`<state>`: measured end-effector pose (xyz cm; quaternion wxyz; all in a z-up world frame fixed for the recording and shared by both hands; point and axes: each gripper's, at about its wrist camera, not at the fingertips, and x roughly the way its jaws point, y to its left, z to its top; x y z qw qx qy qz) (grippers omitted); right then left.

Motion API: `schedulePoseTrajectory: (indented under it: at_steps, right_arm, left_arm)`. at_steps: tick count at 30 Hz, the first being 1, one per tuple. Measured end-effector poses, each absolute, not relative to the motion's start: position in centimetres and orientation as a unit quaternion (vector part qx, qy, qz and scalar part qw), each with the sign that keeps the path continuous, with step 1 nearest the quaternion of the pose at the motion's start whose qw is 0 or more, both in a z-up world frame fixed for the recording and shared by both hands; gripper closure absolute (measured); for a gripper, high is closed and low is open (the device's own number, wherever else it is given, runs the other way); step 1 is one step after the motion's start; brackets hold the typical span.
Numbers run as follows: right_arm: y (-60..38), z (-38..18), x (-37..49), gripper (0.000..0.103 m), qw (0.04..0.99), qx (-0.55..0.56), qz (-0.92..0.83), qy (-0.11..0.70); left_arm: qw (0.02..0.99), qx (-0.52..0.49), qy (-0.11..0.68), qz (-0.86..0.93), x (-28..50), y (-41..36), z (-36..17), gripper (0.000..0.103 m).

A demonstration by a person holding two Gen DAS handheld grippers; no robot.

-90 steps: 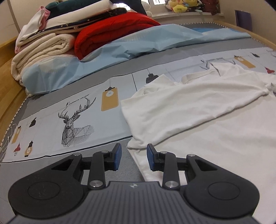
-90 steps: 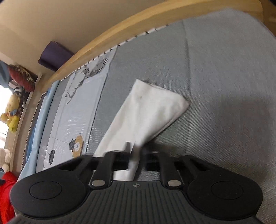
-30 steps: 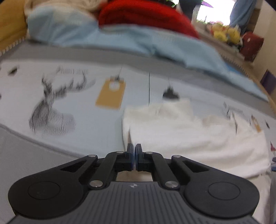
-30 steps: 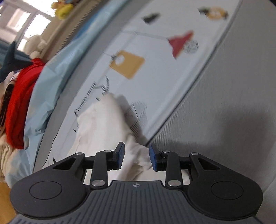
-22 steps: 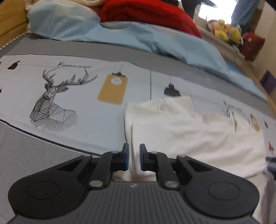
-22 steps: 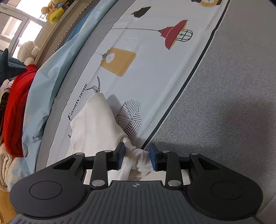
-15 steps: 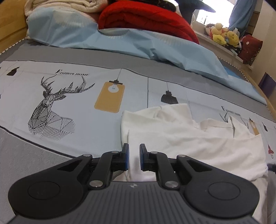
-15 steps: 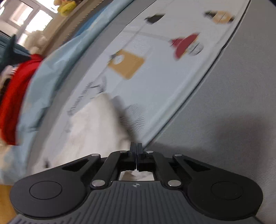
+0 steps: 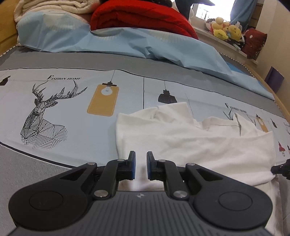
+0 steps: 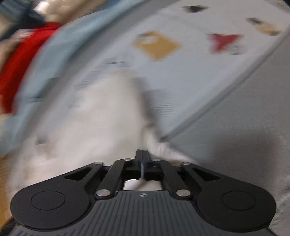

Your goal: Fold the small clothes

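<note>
A white garment [image 9: 190,143] lies partly folded on the printed bedsheet [image 9: 54,145], its doubled upper layer reaching from left to right. My left gripper [image 9: 141,163] hovers over the garment's near left edge. Its jaws stand a narrow gap apart, and the cloth shows below them, not pinched. In the blurred right wrist view my right gripper [image 10: 142,154] is shut on the white garment [image 10: 101,116] at its right edge. The tip of the right gripper [image 9: 280,169] also shows at the garment's right corner in the left wrist view.
At the back of the bed a crumpled light blue sheet [image 9: 126,41] lies in front of a red blanket [image 9: 141,16] and cream blankets [image 9: 49,5]. Plush toys [image 9: 226,30] sit on the window sill. The wooden bed frame [image 9: 5,36] borders the left side.
My left jaws went from shut to slightly apart and stayed over the garment's left edge. My right jaws closed on the cloth between them, and the right view has rolled and blurred.
</note>
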<state>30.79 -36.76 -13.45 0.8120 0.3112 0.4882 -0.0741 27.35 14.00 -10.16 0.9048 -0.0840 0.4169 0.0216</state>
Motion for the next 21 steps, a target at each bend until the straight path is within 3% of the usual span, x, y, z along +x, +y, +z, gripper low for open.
schedulePoseTrajectory:
  at_steps: [4, 7, 11, 12, 15, 18, 21]
  right_arm:
    - [-35.9, -10.0, 30.4, 0.098, 0.860, 0.234, -0.121, 0.436]
    - [-35.9, -9.4, 30.6, 0.098, 0.866, 0.290, -0.049, 0.405]
    - [-34.8, -12.2, 31.5, 0.098, 0.836, 0.261, -0.037, 0.481]
    - [-35.1, -13.2, 31.4, 0.103, 0.826, 0.243, -0.066, 0.504]
    - [-36.4, -13.1, 30.6, 0.103, 0.817, 0.302, -0.077, 0.486]
    - [-34.9, -12.1, 30.7, 0.103, 0.843, 0.216, -0.072, 0.488]
    - [-35.1, -12.2, 30.1, 0.103, 0.841, 0.206, -0.071, 0.495]
  left_arm:
    - [0.904, -0.085, 0.418, 0.020, 27.5, 14.3, -10.2, 0.090]
    - [0.902, -0.094, 0.422, 0.018, 27.8, 14.4, -10.4, 0.090]
    - [0.892, -0.101, 0.441, 0.002, 27.9, 14.2, -11.5, 0.090]
    - [0.886, -0.098, 0.452, -0.001, 28.0, 14.1, -12.1, 0.090]
    - [0.869, -0.068, 0.490, 0.012, 28.1, 13.9, -14.0, 0.090]
    - [0.876, -0.056, 0.479, 0.009, 27.7, 13.3, -13.7, 0.090]
    - [0.873, -0.017, 0.488, 0.006, 27.2, 12.3, -14.0, 0.089]
